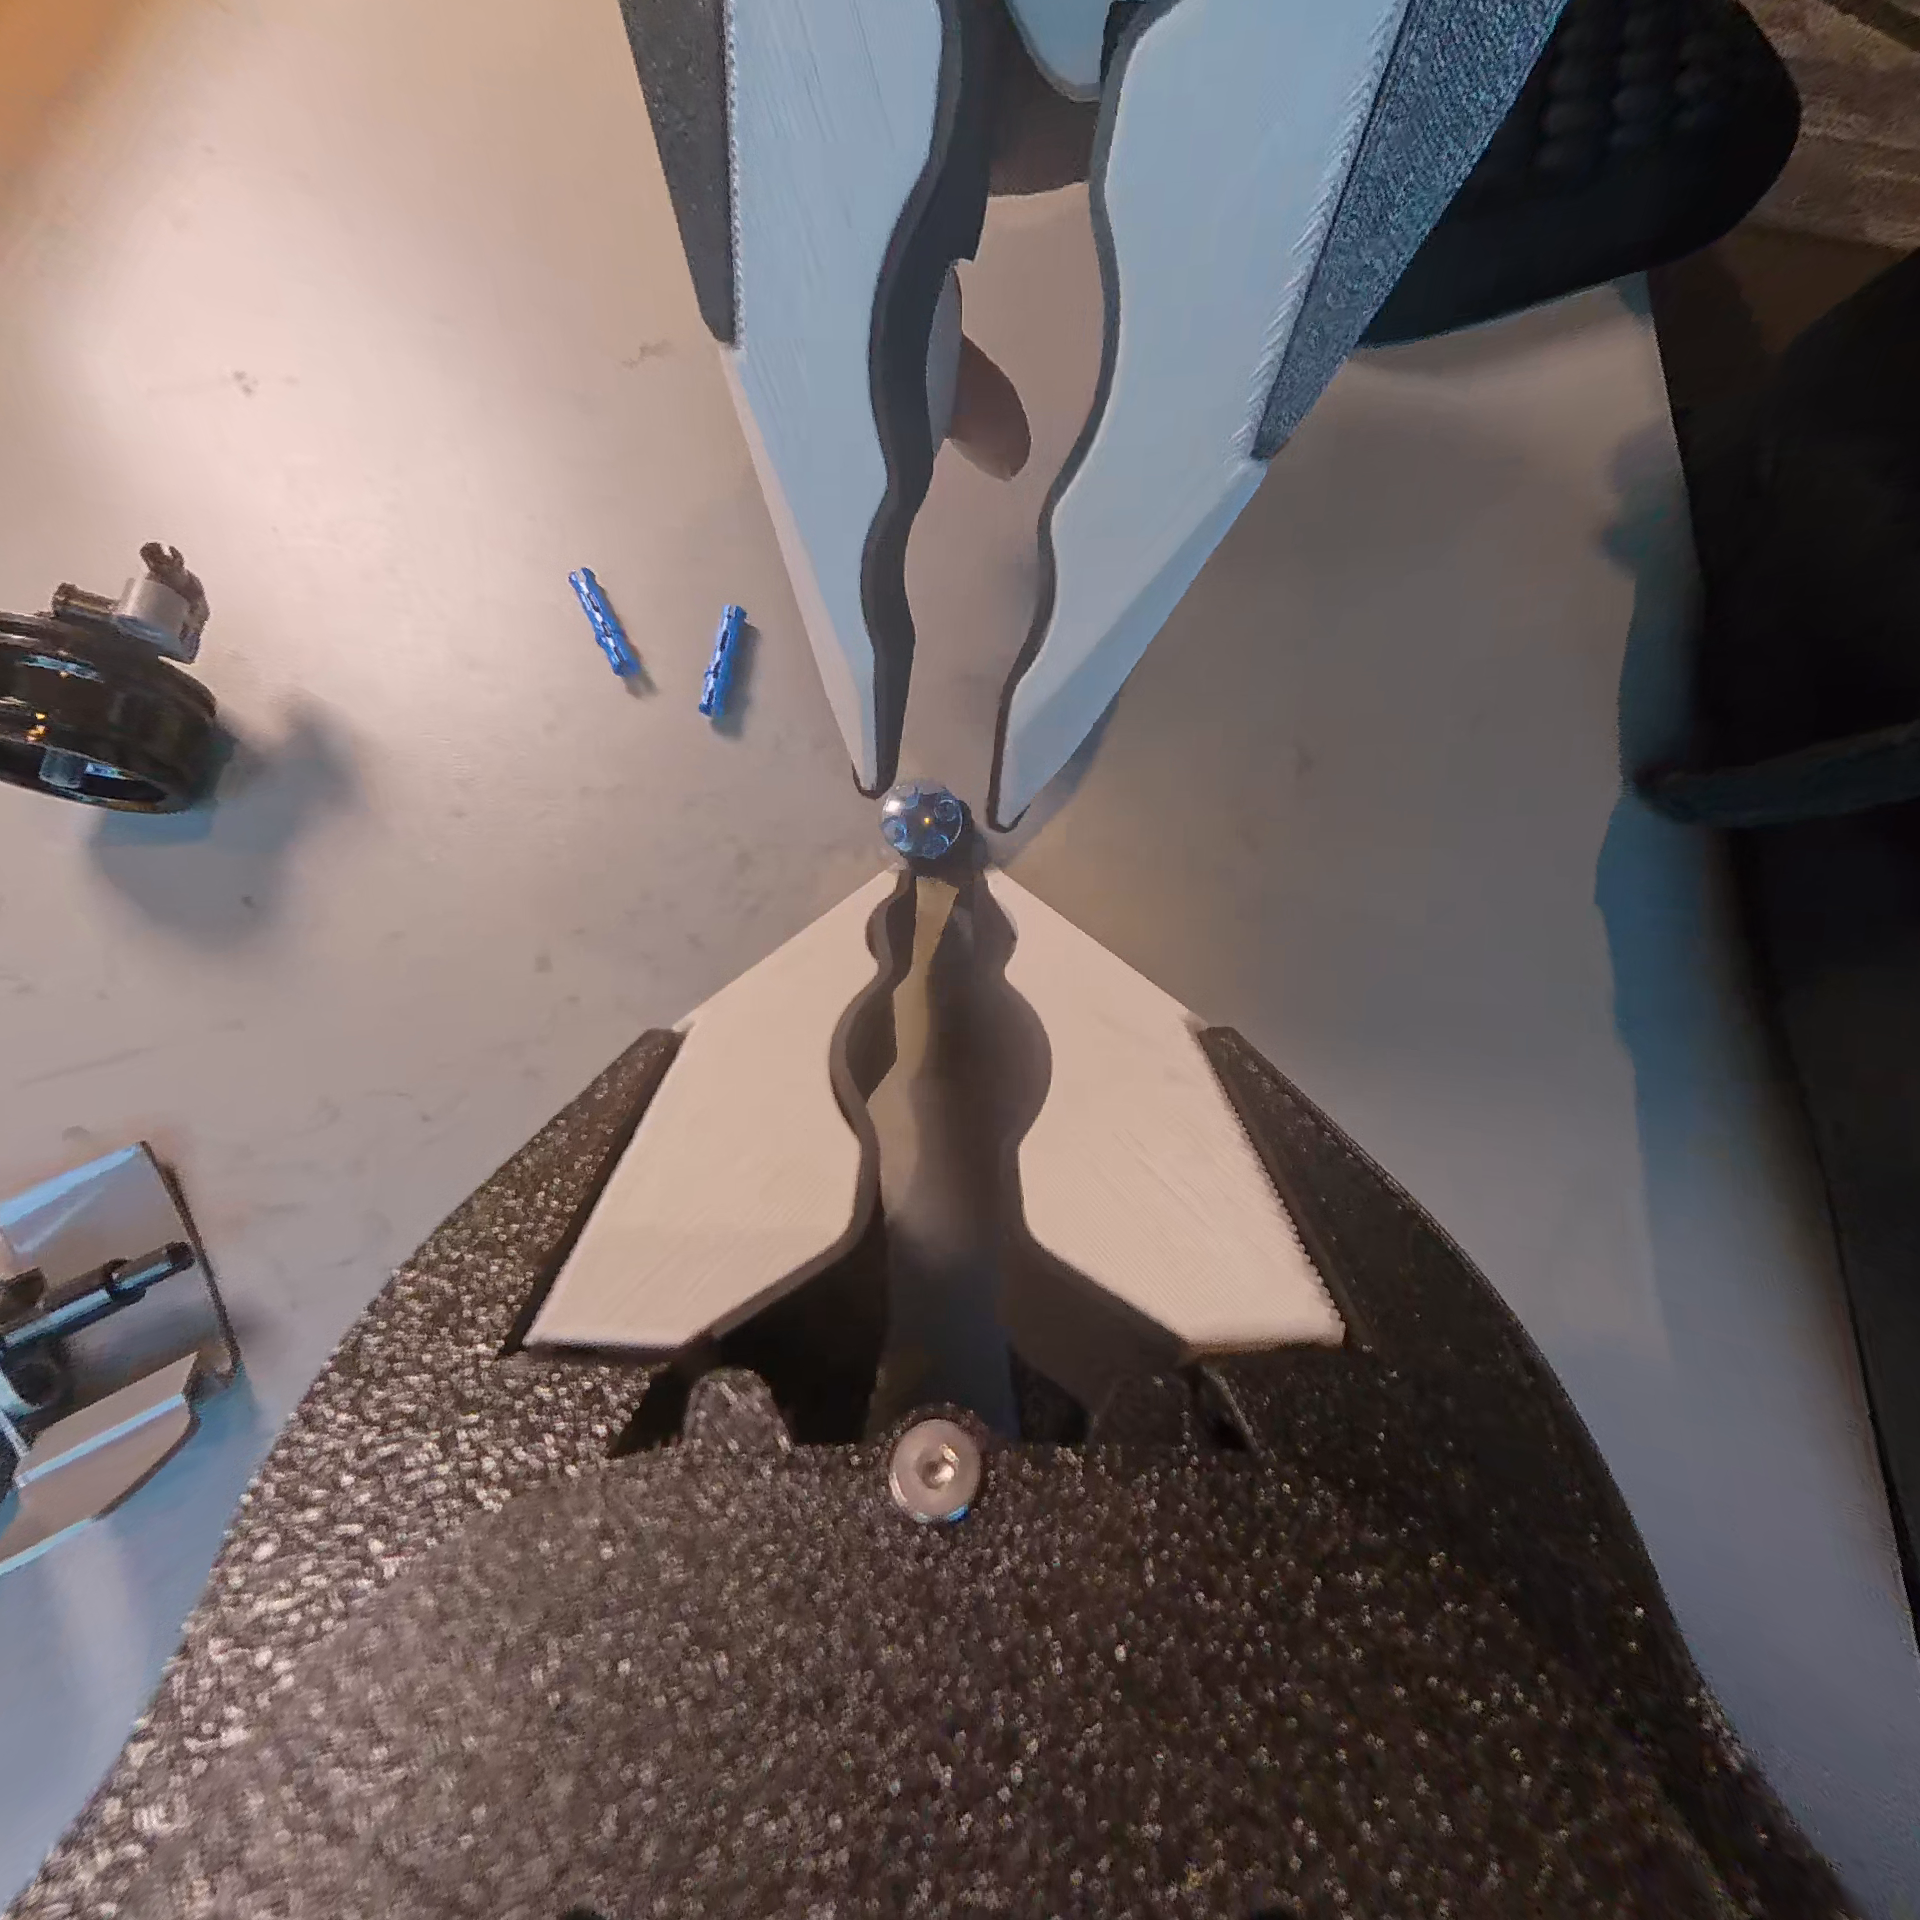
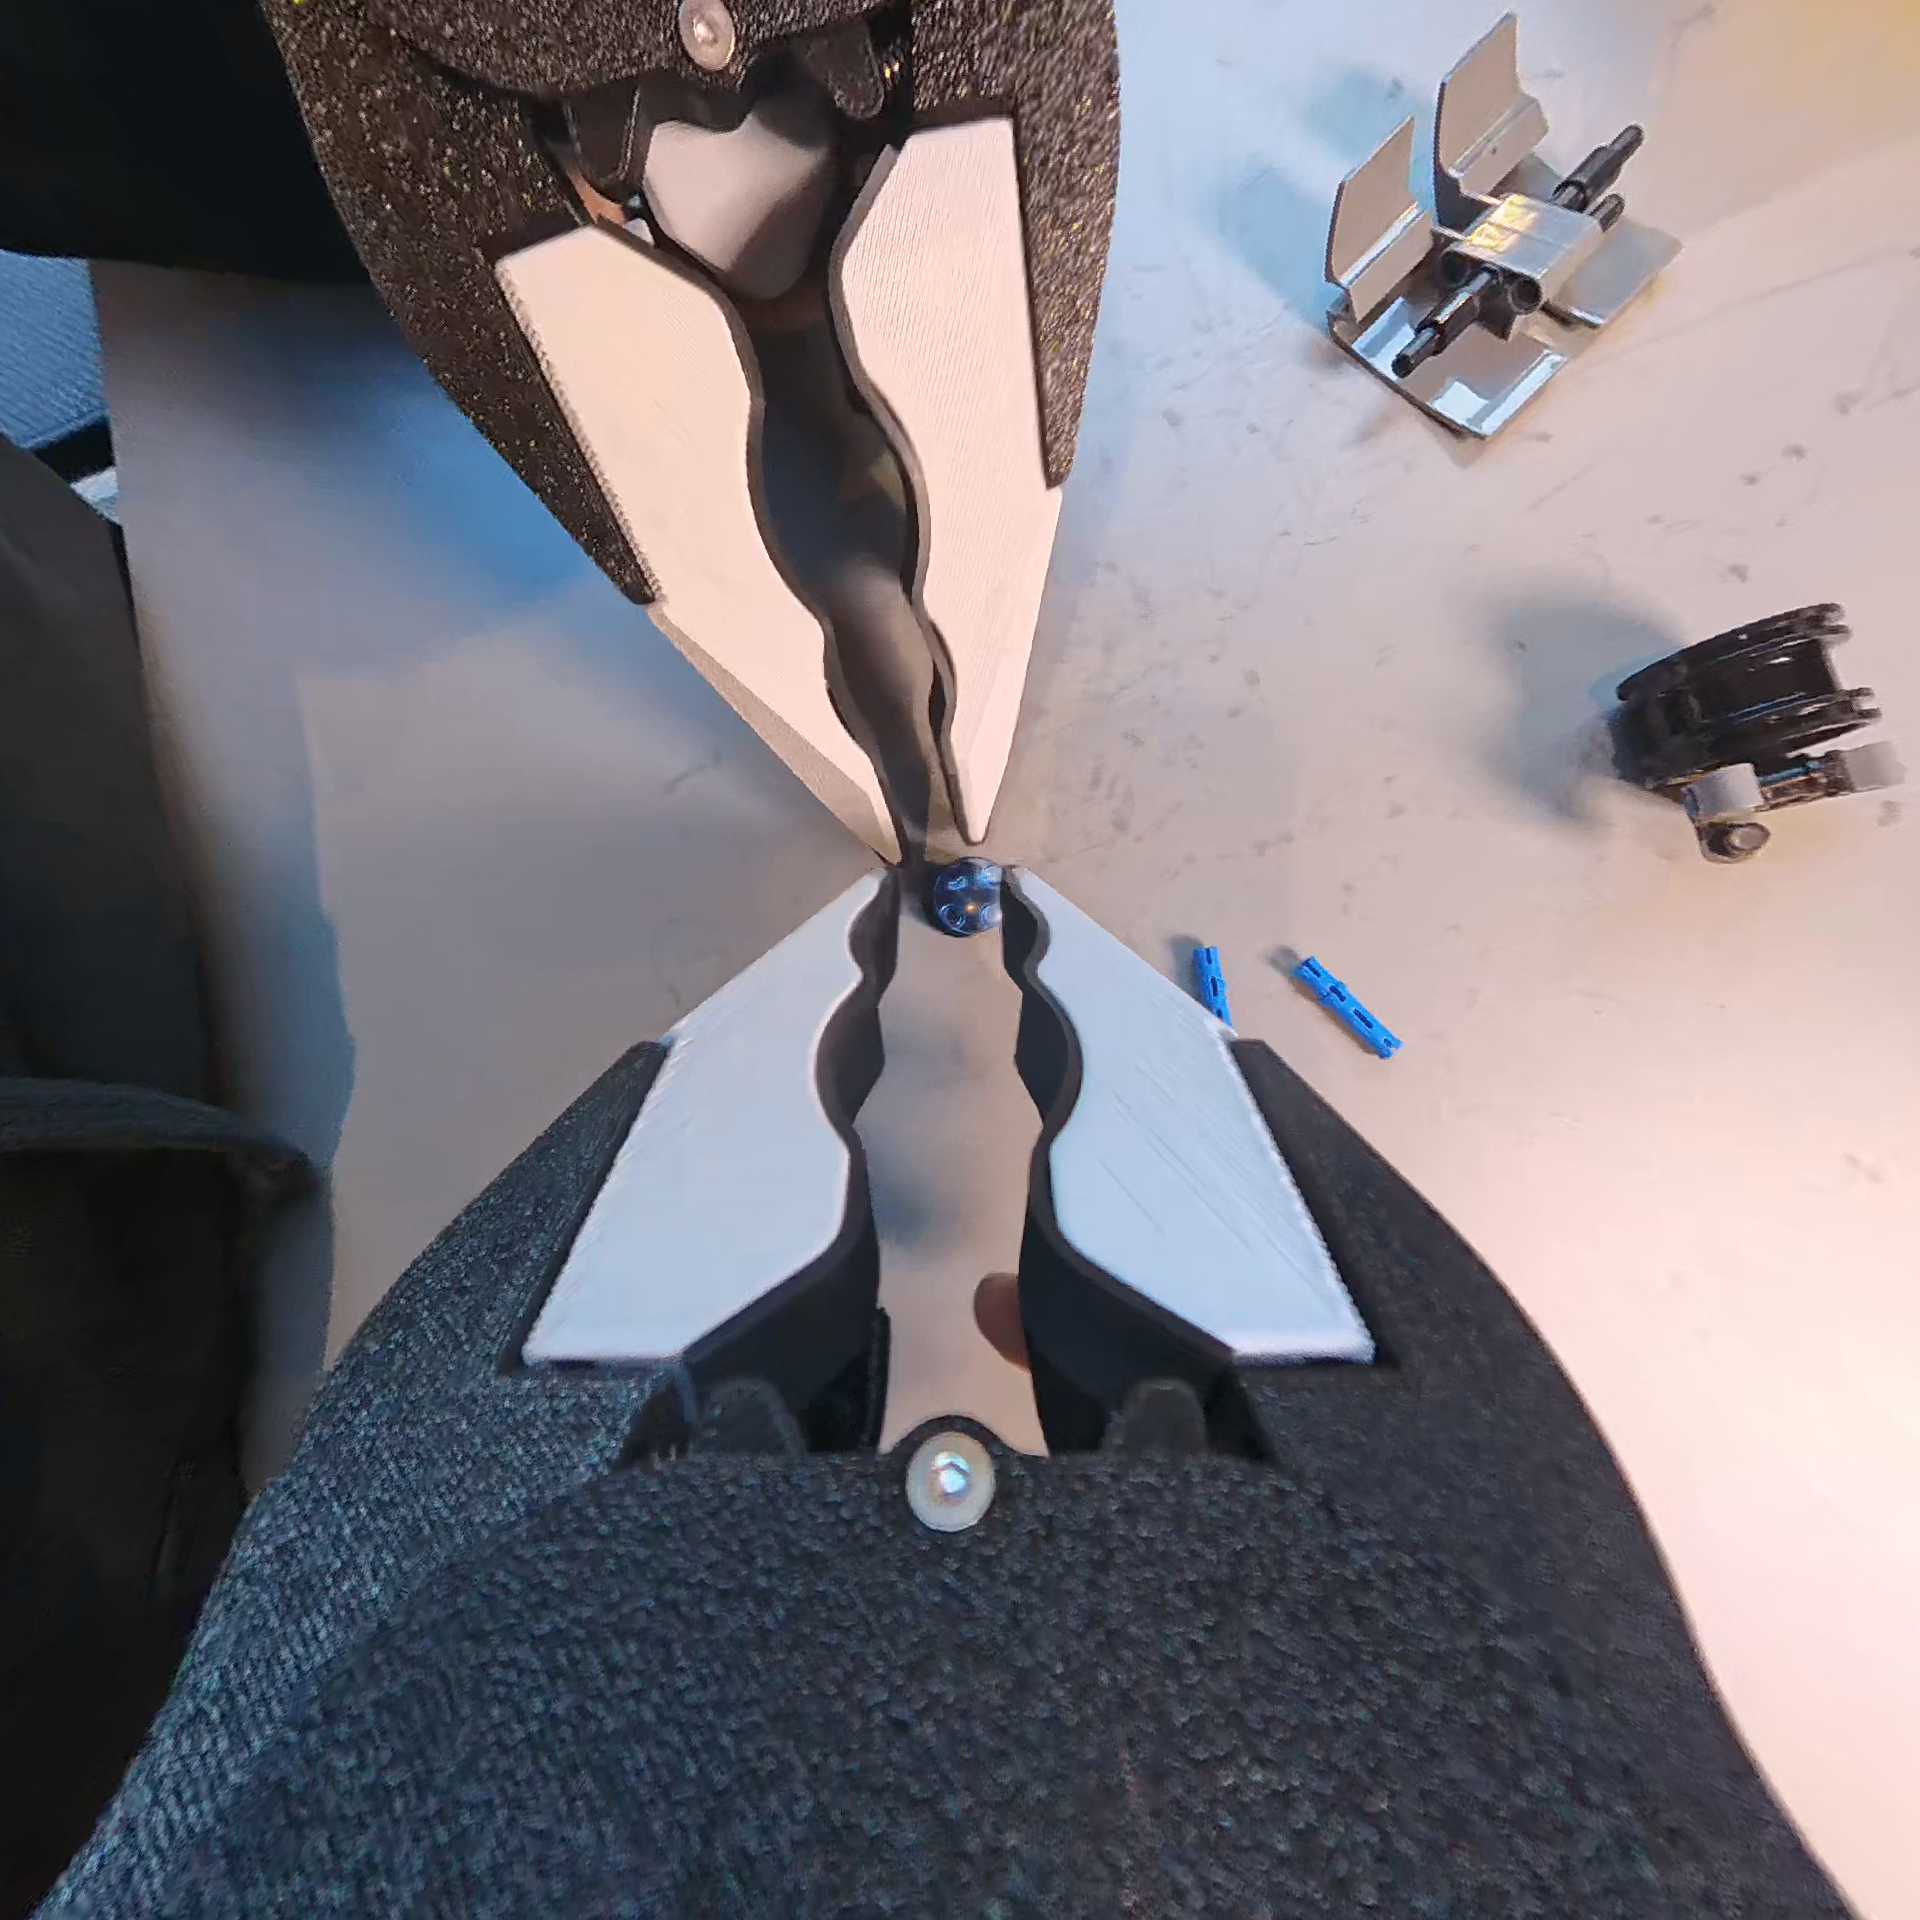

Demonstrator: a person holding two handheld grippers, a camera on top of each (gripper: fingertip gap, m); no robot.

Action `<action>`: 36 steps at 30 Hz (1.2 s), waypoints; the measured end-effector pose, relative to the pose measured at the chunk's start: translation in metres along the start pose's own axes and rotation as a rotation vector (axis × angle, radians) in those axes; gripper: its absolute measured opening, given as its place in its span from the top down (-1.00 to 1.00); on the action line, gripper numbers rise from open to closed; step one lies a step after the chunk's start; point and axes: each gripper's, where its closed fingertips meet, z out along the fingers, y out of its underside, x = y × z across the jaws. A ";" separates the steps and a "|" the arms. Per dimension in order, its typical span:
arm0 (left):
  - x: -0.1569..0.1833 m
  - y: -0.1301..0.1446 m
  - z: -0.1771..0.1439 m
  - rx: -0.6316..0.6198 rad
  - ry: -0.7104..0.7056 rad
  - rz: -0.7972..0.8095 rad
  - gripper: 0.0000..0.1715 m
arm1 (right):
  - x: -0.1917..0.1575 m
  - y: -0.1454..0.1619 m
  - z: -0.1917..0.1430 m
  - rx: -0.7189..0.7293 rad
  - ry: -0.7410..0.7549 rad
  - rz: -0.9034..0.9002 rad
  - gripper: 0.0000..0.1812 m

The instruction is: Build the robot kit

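I seem to be at a hobby or lab workbench: a scuffed pale tabletop [image 2: 1351,644] strewn with small building parts, blue pins [image 2: 1345,1006] at right, a silver panel assembly [image 2: 1496,260] upper right, a black wheel [image 2: 1756,701] beside.

Two grippers meet tip to tip over a table [image 1: 364,312], with a small round piece [image 1: 924,821] between the tips. In the left wrist view, two short pins [image 1: 603,621] lie side by side on the table left of the piece. Farther left sits a wheel [image 1: 94,717], and nearer the camera a winged metal part [image 1: 94,1340].
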 end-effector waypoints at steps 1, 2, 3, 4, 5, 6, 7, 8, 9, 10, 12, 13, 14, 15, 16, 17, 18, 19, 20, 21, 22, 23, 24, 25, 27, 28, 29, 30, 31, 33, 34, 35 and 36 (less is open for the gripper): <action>-0.001 0.000 -0.001 0.000 -0.004 0.004 0.89 | -0.002 0.001 0.000 -0.003 -0.011 -0.001 0.73; -0.001 0.000 -0.002 -0.001 -0.005 0.007 0.88 | -0.002 0.003 0.001 -0.010 -0.017 -0.009 0.68; -0.001 0.001 -0.002 -0.002 -0.005 0.008 0.86 | 0.000 0.006 0.002 -0.018 -0.013 -0.028 0.65; -0.001 0.001 -0.003 -0.002 -0.005 0.008 0.85 | 0.001 0.009 0.003 -0.027 -0.013 -0.040 0.64; -0.002 0.001 -0.003 -0.004 -0.007 0.008 0.85 | 0.001 0.010 0.004 -0.031 -0.025 -0.045 0.64; -0.003 0.002 -0.002 -0.006 -0.012 0.008 0.84 | 0.001 0.010 0.005 -0.025 -0.031 -0.051 0.65; -0.004 0.003 -0.002 -0.008 -0.015 0.008 0.84 | 0.001 0.009 0.005 -0.022 -0.025 -0.064 0.65; -0.004 0.003 -0.002 -0.008 -0.019 0.009 0.84 | 0.002 0.010 0.006 -0.029 -0.017 -0.079 0.66; -0.004 0.002 -0.001 -0.005 -0.022 0.011 0.84 | 0.002 0.011 0.006 -0.032 -0.014 -0.092 0.67; -0.004 0.001 -0.001 -0.001 -0.024 0.014 0.83 | 0.002 0.011 0.006 -0.029 -0.007 -0.097 0.69; -0.004 -0.001 0.000 0.012 -0.028 0.020 0.83 | 0.001 0.011 0.006 -0.026 0.002 -0.100 0.72; -0.003 -0.002 0.000 0.016 -0.029 0.021 0.83 | 0.000 0.010 0.005 -0.017 0.005 -0.101 0.73; -0.003 -0.003 0.001 0.019 -0.031 0.024 0.83 | -0.001 0.009 0.004 -0.012 0.008 -0.099 0.74; -0.003 -0.004 0.001 0.020 -0.033 0.026 0.84 | -0.002 0.010 0.004 -0.010 0.008 -0.096 0.74; -0.003 -0.004 0.002 0.021 -0.035 0.028 0.84 | -0.003 0.010 0.003 -0.009 0.006 -0.095 0.74; -0.003 -0.004 0.002 0.022 -0.035 0.027 0.85 | -0.005 0.010 0.003 -0.007 0.005 -0.095 0.75; -0.003 -0.004 0.003 0.022 -0.033 0.025 0.85 | -0.005 0.011 0.003 -0.007 0.007 -0.093 0.75; -0.003 -0.003 0.003 0.020 -0.033 0.023 0.86 | -0.006 0.012 0.002 -0.006 0.008 -0.092 0.75; -0.004 -0.002 0.004 0.018 -0.033 0.022 0.86 | -0.007 0.012 0.002 -0.002 0.007 -0.090 0.75; -0.004 -0.002 0.004 0.018 -0.032 0.021 0.86 | -0.008 0.013 0.001 -0.001 0.005 -0.085 0.75; -0.004 -0.002 0.004 0.019 -0.031 0.020 0.86 | -0.008 0.013 0.001 0.000 0.003 -0.082 0.75; -0.004 -0.003 0.004 0.022 -0.030 0.019 0.87 | -0.009 0.013 0.000 0.005 0.001 -0.081 0.76; -0.004 -0.003 0.004 0.023 -0.029 0.018 0.87 | -0.010 0.013 -0.001 0.010 -0.004 -0.078 0.76; -0.004 -0.003 0.004 0.025 -0.030 0.018 0.87 | -0.009 0.012 -0.001 0.019 -0.002 -0.074 0.76; -0.004 -0.003 0.004 0.027 -0.028 0.020 0.87 | -0.008 0.011 -0.002 0.029 -0.004 -0.075 0.77; -0.004 -0.003 0.004 0.028 -0.027 0.021 0.87 | -0.006 0.012 -0.001 0.026 -0.003 -0.079 0.76; -0.004 -0.003 0.004 0.029 -0.025 0.021 0.87 | -0.005 0.012 0.000 0.025 0.002 -0.086 0.76; -0.004 -0.003 0.004 0.029 -0.023 0.024 0.87 | -0.003 0.012 0.001 0.032 0.007 -0.094 0.76; -0.003 -0.003 0.003 0.029 -0.022 0.027 0.87 | -0.003 0.010 0.001 0.042 0.007 -0.099 0.75; -0.003 -0.002 0.003 0.029 -0.021 0.031 0.87 | -0.002 0.009 0.003 0.045 0.008 -0.100 0.65; -0.003 -0.002 0.003 0.029 -0.019 0.030 0.87 | -0.001 0.010 0.004 0.041 0.009 -0.103 0.65; -0.003 -0.003 0.003 0.030 -0.019 0.029 0.87 | 0.000 0.010 0.005 0.039 0.013 -0.107 0.65; -0.003 -0.003 0.003 0.030 -0.019 0.030 0.87 | 0.000 0.010 0.005 0.040 0.014 -0.111 0.65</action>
